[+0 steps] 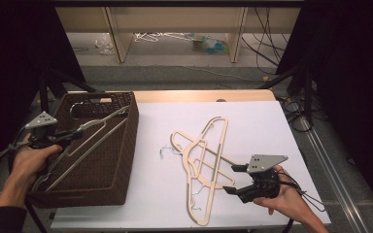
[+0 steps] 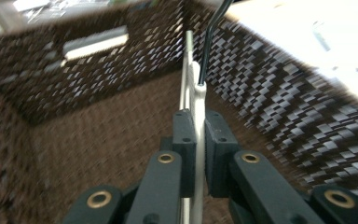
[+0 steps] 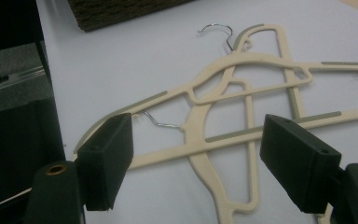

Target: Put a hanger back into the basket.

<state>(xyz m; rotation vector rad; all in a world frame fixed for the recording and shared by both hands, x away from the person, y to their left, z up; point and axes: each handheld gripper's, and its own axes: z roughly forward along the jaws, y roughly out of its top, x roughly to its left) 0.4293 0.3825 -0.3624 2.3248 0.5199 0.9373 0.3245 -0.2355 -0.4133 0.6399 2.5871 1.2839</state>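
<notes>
While the left gripper [image 1: 80, 132] is clamped tight on one hanger [image 1: 90, 141], that hanger is over the basket [image 1: 121, 160], partly inside it — so hanger no. 1 is almost put away. In the left gripper view the jaws pinch the pale hanger [image 2: 196, 107] flat between them, w/ the brown woven wall [image 2: 270, 93] all around. It isn't let go yet, so that step isn't done.

On the white table [image 1: 252, 116] a pile of pale hangers [image 1: 201, 160] lies crossed over each other, near the basket but apart from it. I think it's 3 or so, hard to count. Those are what's left.

The right gripper [image 1: 232, 178] sits just beside the pile, jaws wide apart, holding nothing. In the right gripper view the hangers [image 3: 242, 93] lie just past its open jaws — looks ready to grab one next.

So my guess: early on. One going in, the rest to go.
</notes>
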